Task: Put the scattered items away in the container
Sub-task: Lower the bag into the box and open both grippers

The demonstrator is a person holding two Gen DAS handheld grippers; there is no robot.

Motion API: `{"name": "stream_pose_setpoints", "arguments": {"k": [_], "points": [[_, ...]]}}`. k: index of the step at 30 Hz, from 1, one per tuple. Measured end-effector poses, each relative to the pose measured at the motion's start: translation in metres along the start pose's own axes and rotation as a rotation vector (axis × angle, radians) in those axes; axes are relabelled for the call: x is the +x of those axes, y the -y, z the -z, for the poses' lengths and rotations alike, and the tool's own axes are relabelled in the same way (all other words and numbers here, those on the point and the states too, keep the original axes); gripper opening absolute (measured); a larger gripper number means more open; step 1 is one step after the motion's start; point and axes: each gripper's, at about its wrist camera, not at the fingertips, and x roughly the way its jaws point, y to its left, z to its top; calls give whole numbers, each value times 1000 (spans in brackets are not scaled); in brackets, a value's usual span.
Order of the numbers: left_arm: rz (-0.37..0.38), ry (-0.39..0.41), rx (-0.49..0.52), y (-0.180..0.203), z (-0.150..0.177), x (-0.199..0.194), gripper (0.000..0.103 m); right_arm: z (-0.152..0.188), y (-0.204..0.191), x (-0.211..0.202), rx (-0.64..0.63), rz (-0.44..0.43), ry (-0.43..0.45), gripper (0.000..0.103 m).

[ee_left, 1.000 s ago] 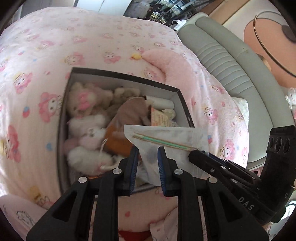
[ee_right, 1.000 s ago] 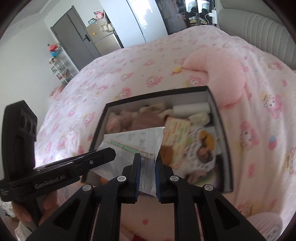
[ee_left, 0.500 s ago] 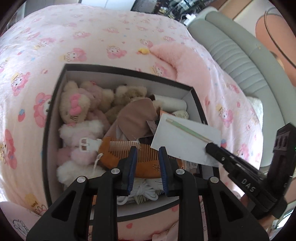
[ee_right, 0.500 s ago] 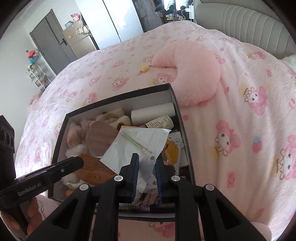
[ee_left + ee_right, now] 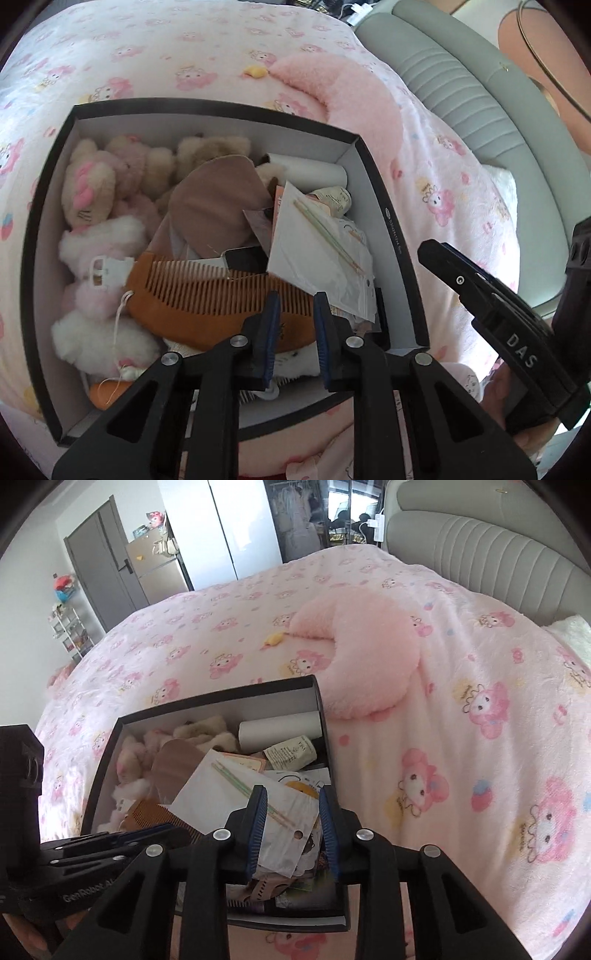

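A black box (image 5: 391, 229) with white inner walls sits on the pink bed; it also shows in the right wrist view (image 5: 221, 698). It holds plush toys (image 5: 96, 192), a wooden comb (image 5: 207, 291), a white roll (image 5: 306, 171) and a clear packet with green sticks (image 5: 317, 251), which lies on top, also seen from the right wrist (image 5: 236, 790). My left gripper (image 5: 295, 332) is open and empty above the comb. My right gripper (image 5: 291, 830) is open and empty just above the packet.
A pink crescent plush pillow (image 5: 369, 653) lies beyond the box, with a small yellow item (image 5: 273, 639) beside it. The padded grey headboard (image 5: 461, 92) runs along the right. A grey door and wardrobe (image 5: 110, 561) stand across the room.
The right gripper carried the packet down into the box, then opened and let it go. The packet now rests on the box's contents. The left gripper moved closer over the box.
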Motion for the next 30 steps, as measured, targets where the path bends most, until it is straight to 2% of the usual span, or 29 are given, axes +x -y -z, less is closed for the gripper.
{"name": "stream_pose_setpoints", "arguments": {"k": [2, 5, 8, 11, 17, 20, 21, 24, 26, 28, 30], "points": [[16, 23, 6, 0, -1, -6, 18, 3, -4, -1, -22, -54, -19, 25], [4, 16, -12, -3, -8, 0, 18, 13, -18, 16, -55, -115, -120, 25], [-68, -31, -34, -6, -13, 15, 16, 18, -26, 38, -49, -85, -179, 25], [-65, -23, -21, -4, -11, 16, 16, 17, -25, 60, -23, -78, -231, 25], [-50, 22, 8, -4, -13, 10, 16, 3, -23, 79, -13, -17, -198, 25], [-16, 22, 14, -3, -16, 11, 16, -3, -20, 88, -27, 60, -173, 25], [-23, 15, 11, -5, -19, 14, 16, -4, -19, 86, -25, 62, -164, 25], [-43, 2, 3, -9, -23, 24, 16, -3, -15, 71, 7, -17, -130, 26], [-39, -4, -8, -11, -25, 30, 16, 0, -18, 72, -7, 2, -143, 29], [-43, 0, -2, -8, -25, 29, 17, 2, -19, 82, -5, 22, -193, 30], [-69, 32, 33, -2, -23, 18, 21, 2, -19, 79, 5, 28, -186, 30]]}}
